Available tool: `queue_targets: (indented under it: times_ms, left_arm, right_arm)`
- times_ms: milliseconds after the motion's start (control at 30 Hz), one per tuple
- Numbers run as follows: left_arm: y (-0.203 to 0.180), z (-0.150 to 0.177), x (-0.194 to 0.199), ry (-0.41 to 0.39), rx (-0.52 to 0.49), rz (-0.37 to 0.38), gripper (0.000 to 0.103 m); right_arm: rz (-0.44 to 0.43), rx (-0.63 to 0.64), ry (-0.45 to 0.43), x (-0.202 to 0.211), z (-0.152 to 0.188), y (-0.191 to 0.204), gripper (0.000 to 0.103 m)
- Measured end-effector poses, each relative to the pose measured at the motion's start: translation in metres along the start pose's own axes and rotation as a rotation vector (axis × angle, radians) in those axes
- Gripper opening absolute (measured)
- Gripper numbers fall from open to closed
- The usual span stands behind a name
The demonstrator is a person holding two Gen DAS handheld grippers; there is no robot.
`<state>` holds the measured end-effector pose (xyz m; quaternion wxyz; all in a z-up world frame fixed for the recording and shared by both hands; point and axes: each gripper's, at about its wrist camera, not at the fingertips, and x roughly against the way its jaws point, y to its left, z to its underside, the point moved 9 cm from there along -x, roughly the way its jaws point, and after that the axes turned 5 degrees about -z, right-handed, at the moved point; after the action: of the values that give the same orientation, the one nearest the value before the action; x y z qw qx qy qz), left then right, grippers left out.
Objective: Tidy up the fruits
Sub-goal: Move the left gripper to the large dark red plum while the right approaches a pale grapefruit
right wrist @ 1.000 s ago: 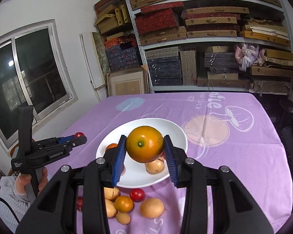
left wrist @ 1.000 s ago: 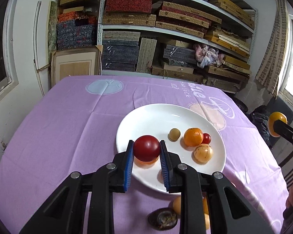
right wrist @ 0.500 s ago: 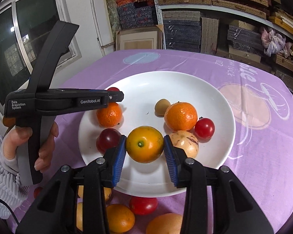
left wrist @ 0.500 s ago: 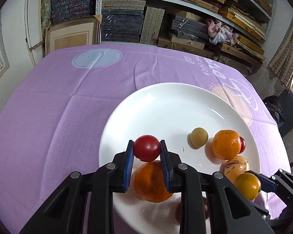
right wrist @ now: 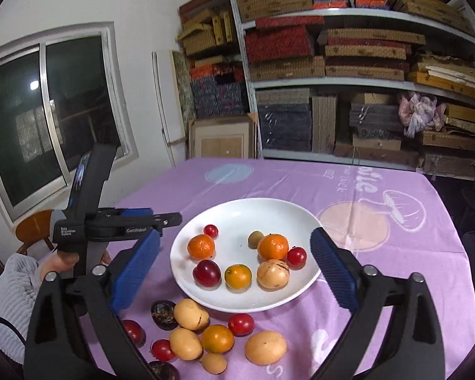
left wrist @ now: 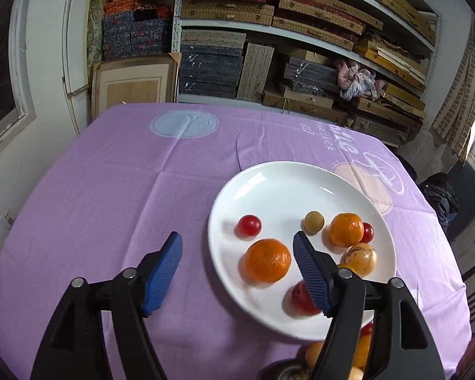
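A white plate on the purple tablecloth holds several fruits: a small red tomato, two tangerines, a dark red plum, a yellow-orange fruit, a speckled passion fruit and a small brown longan. In the left wrist view the plate shows the small tomato and a tangerine. My left gripper is open and empty above the plate's near left edge. My right gripper is open and empty, back from the plate. The left gripper also shows there.
Several loose fruits lie on the cloth in front of the plate: tomatoes, yellow and orange fruits, dark passion fruits. Shelves of stacked boxes stand behind the table. A window and a wooden stool are at left.
Both grippers opened and let go. The red tomato and the yellow-orange fruit now lie on the plate. Both grippers drew back and up from the plate.
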<state>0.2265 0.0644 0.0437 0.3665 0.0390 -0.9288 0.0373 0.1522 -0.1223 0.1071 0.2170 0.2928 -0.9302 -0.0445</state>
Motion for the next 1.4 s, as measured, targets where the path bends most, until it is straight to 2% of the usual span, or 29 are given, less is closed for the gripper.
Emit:
queue_targets:
  times_ms: [133,300,367,533,767,933,1167,1267,1333,1400]
  left_arm:
    - [0.011,0.037,0.033,-0.019,0.001,-0.016,0.082]
    - [0.013,0.096,0.043,0.016,0.008,0.002,0.084]
    - [0.008,0.115,0.045,0.036,-0.004,0.023,0.084]
    - [-0.005,0.143,0.058,0.028,-0.089,0.022,0.085]
    - [-0.023,0.158,0.058,0.015,-0.187,0.02,0.086]
    - [-0.032,0.166,0.049,0.048,-0.231,0.017,0.086]
    - [-0.021,0.167,0.044,0.079,-0.154,0.057,0.084]
    - [-0.028,0.17,0.046,0.083,-0.176,0.083,0.077]
    - [-0.034,0.171,0.048,0.075,-0.2,0.096,0.067]
    - [-0.039,0.173,0.049,0.079,-0.21,0.113,0.062]
  right_arm:
    - [0.056,-0.019,-0.008,0.033,0.03,-0.01,0.099]
    - [0.136,-0.082,0.059,0.041,0.094,-0.04,0.099]
    - [0.129,-0.125,0.107,0.033,0.11,-0.049,0.099]
    - [0.116,-0.167,0.128,0.027,0.122,-0.057,0.099]
    - [0.119,-0.181,0.159,0.02,0.128,-0.061,0.099]
    - [0.119,-0.195,0.169,0.017,0.129,-0.064,0.099]
    - [0.121,-0.194,0.189,0.012,0.132,-0.065,0.099]
    - [0.125,-0.201,0.197,0.01,0.134,-0.066,0.099]
    - [0.126,-0.208,0.204,0.009,0.135,-0.068,0.099]
    - [0.129,-0.212,0.209,0.008,0.137,-0.069,0.099]
